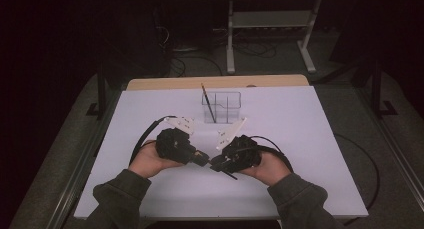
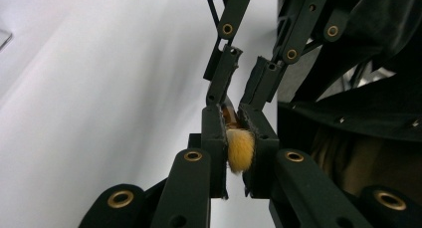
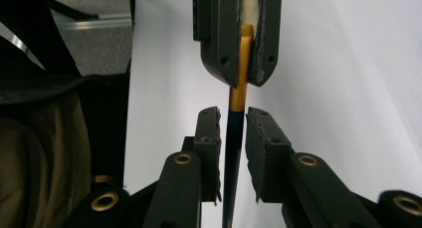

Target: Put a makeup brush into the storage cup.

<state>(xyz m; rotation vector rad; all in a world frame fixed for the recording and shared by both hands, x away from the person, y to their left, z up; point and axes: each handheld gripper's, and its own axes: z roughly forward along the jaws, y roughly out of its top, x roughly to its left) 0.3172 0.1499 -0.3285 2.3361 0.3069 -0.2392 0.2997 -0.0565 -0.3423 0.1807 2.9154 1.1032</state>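
Note:
A paintbrush spans my two grippers, which meet tip to tip at the table's middle. In the left gripper view its tan bristles (image 2: 241, 151) sit squeezed between my left gripper's (image 2: 240, 138) jaws, which are shut on the brush head. In the right gripper view the gold ferrule and dark blue handle (image 3: 234, 153) run down between my right gripper's (image 3: 233, 123) jaws, which stand open with a thin gap on each side. In the high view the left gripper (image 1: 203, 159) and right gripper (image 1: 214, 164) nearly touch, and the handle's end (image 1: 231, 175) pokes out below the right one.
A clear plastic holder (image 1: 227, 109) stands at the back centre of the white table (image 1: 300, 139), with another brush (image 1: 209, 104) leaning in its left part. Black cables loop beside both hands. Beyond the table are a dark floor and a white frame.

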